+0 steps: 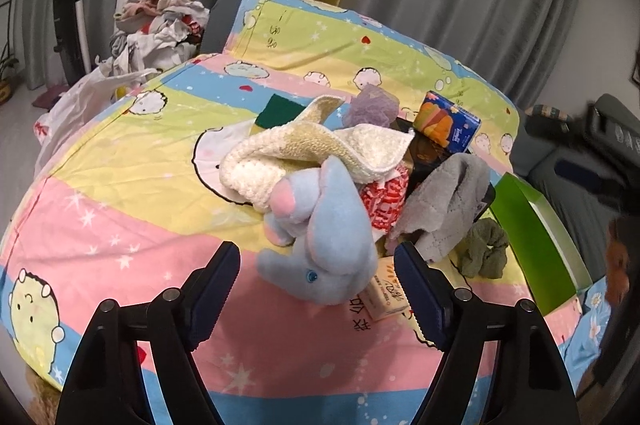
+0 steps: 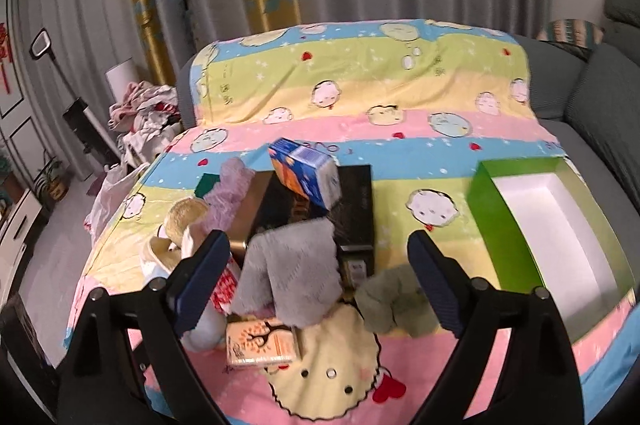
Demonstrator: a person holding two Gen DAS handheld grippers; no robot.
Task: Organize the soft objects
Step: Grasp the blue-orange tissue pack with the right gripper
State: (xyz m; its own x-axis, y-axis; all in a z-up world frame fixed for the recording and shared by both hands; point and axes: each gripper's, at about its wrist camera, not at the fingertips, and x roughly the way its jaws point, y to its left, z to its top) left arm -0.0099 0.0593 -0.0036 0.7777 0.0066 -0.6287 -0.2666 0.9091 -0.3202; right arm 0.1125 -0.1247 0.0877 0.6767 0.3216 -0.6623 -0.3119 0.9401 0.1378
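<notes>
A blue plush elephant [image 1: 324, 245] lies on the cartoon-print sheet [image 1: 120, 217], between the fingers of my left gripper [image 1: 316, 265]. Those jaws stand apart and a gap shows on each side of the toy. Behind it are a cream knit towel [image 1: 320, 149], a purple scrunchie [image 1: 372, 107], a grey cloth [image 1: 444, 201] and a green cloth [image 1: 484, 249]. My right gripper [image 2: 318, 253] is open above the grey cloth [image 2: 296, 273] and holds nothing. The green cloth [image 2: 384, 301] lies just inside its right finger. An open green box [image 2: 492, 217] with a white inside stands to the right.
Mixed into the pile are a blue-orange tissue pack [image 2: 308, 177], a beige tissue pack [image 2: 260, 345], a red-white packet [image 1: 384, 201] and a black flat box [image 2: 356, 201]. A laundry heap [image 1: 160, 25] and a plastic bag [image 1: 80, 101] lie off the left edge. Grey sofa cushions [image 2: 600, 97] rise at right.
</notes>
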